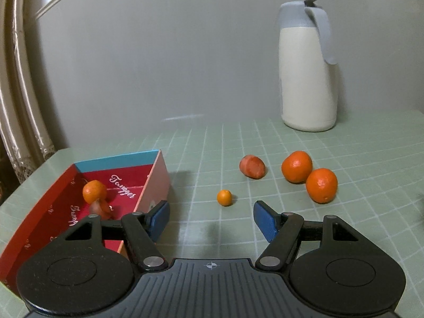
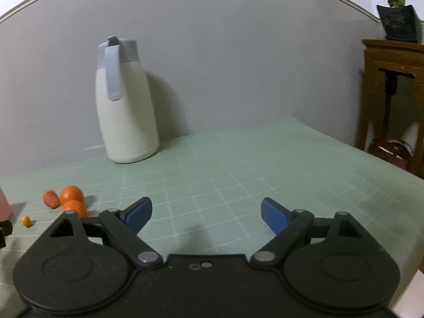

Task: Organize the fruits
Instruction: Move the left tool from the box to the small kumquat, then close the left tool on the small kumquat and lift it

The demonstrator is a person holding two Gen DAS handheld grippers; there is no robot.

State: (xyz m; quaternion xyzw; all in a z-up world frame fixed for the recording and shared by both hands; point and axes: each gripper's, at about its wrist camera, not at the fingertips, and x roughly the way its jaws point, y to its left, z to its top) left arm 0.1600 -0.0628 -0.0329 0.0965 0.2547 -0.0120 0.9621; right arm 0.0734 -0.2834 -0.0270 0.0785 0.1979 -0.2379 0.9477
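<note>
Both tongs are empty: the left tongs (image 1: 211,218) stand partly open and the right tongs (image 2: 206,216) stand wide. The red cardboard box (image 1: 57,185) already holds an orange mandarin (image 1: 94,191). On the green gridded counter (image 1: 265,143) remain a tiny round kumquat (image 1: 224,197), a reddish oval fruit (image 1: 252,166) and two touching mandarins (image 1: 308,176). I judge the kumquat could roll away if one pad pushes it first.
</note>
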